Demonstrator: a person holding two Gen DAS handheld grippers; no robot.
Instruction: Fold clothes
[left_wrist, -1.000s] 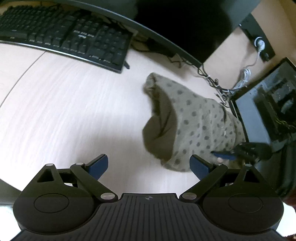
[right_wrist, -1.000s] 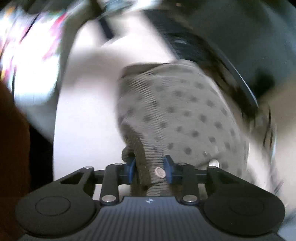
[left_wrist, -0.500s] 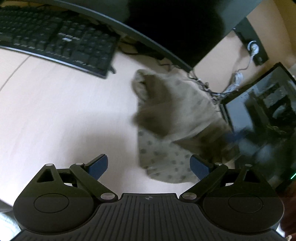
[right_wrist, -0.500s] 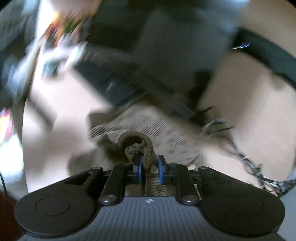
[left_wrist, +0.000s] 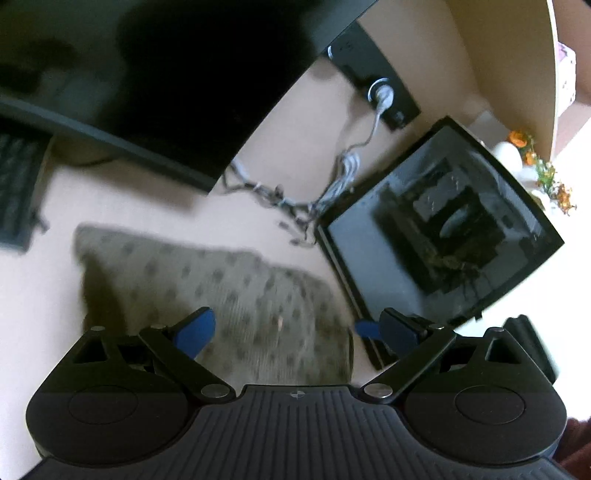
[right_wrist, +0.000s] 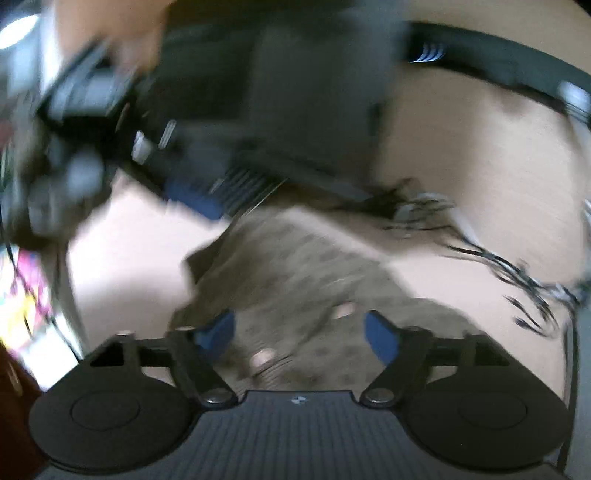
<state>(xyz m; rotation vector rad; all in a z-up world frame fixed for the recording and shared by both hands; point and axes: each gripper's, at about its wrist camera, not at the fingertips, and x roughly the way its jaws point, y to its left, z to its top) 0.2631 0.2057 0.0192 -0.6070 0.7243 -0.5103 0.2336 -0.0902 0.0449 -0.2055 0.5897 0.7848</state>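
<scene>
Both tongs above dotted garment (left_wrist: 236, 291)

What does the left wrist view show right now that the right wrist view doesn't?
Only the left wrist view: a black glass-sided computer case, orange flowers, a white plug.

Only the right wrist view: pale round buttons on the garment, though it is blurred.

Both: the olive dotted knit garment on the pale wooden desk, tangled cables, and each gripper, left open and right opening, gripping nothing.
</scene>
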